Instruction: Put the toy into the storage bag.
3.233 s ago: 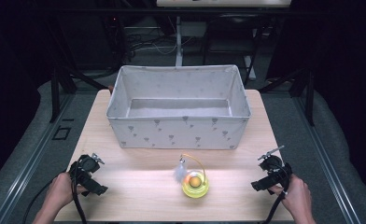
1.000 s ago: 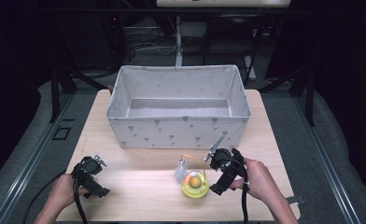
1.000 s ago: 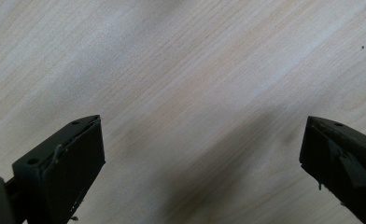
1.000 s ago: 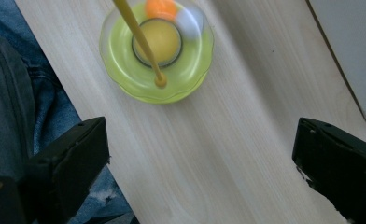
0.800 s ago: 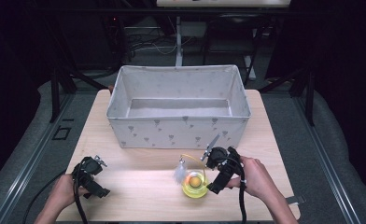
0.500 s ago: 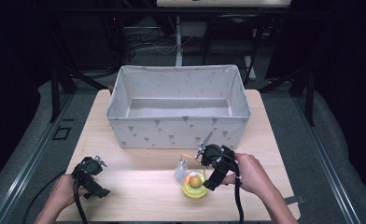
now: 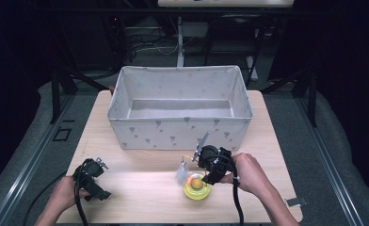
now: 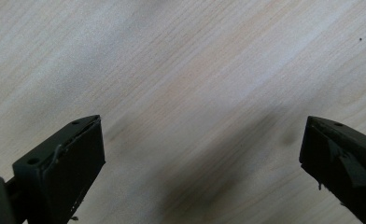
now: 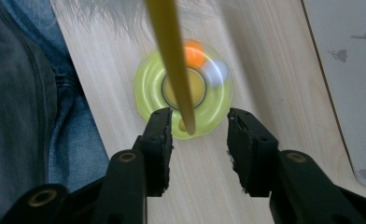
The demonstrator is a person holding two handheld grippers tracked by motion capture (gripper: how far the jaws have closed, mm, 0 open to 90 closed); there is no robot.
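A yellow-green ring toy (image 7: 196, 187) with an orange ball in its track lies on the table (image 7: 140, 197), in front of the basket. A thin yellow stick (image 9: 172, 56) rises from its hub, with a pale feather (image 7: 180, 173) at its top. My right gripper (image 7: 207, 175) hangs just above the toy. In the right gripper view its jaws (image 9: 197, 135) have just been closing; the stick's lower end stands between them, near the left pad, with a gap to both pads. My left gripper (image 7: 95, 186) rests at the front left, open (image 8: 202, 144) over bare wood.
A grey fabric basket (image 7: 173, 134) with a small print stands empty across the middle of the table, close behind the toy; its wall (image 9: 354, 46) is at the right in the right gripper view. A person's jeans (image 9: 27, 93) lie past the front edge.
The right hand came in from the table's right edge to the toy, then crept left over it, and its jaws narrowed. The left gripper stayed where it was.
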